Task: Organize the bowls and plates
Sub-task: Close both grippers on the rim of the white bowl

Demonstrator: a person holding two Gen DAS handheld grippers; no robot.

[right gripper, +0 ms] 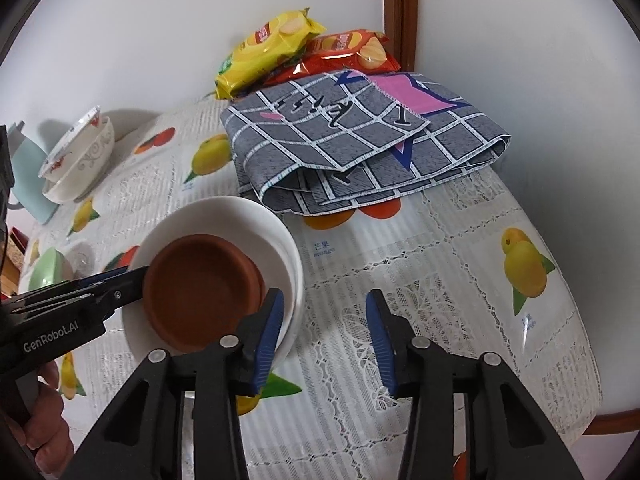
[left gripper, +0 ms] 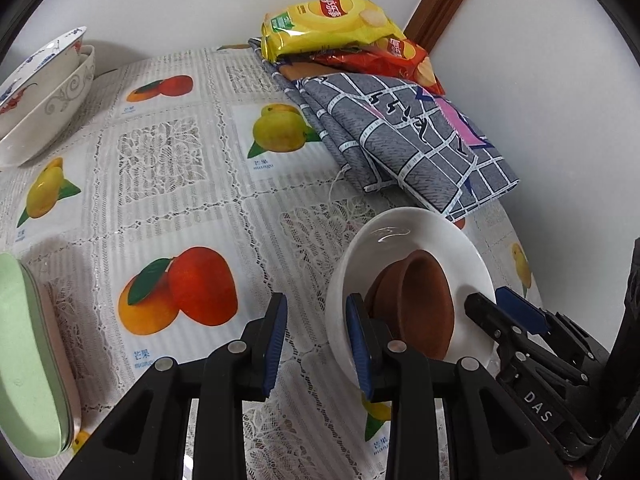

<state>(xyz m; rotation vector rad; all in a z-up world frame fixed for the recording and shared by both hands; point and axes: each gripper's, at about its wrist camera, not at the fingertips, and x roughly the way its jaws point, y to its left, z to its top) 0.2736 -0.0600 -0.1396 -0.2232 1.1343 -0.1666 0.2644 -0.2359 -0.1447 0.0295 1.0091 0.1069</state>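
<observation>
White walls back a table under a fruit-print cloth. Left wrist view: patterned bowls are nested far left; brown saucers sit in the white plate; green dishes seem left to sort. The left hand-held gripper gapes wide, empty. Right wrist view: the right hand-held gripper is also spread, empty, beside the plate.
</observation>
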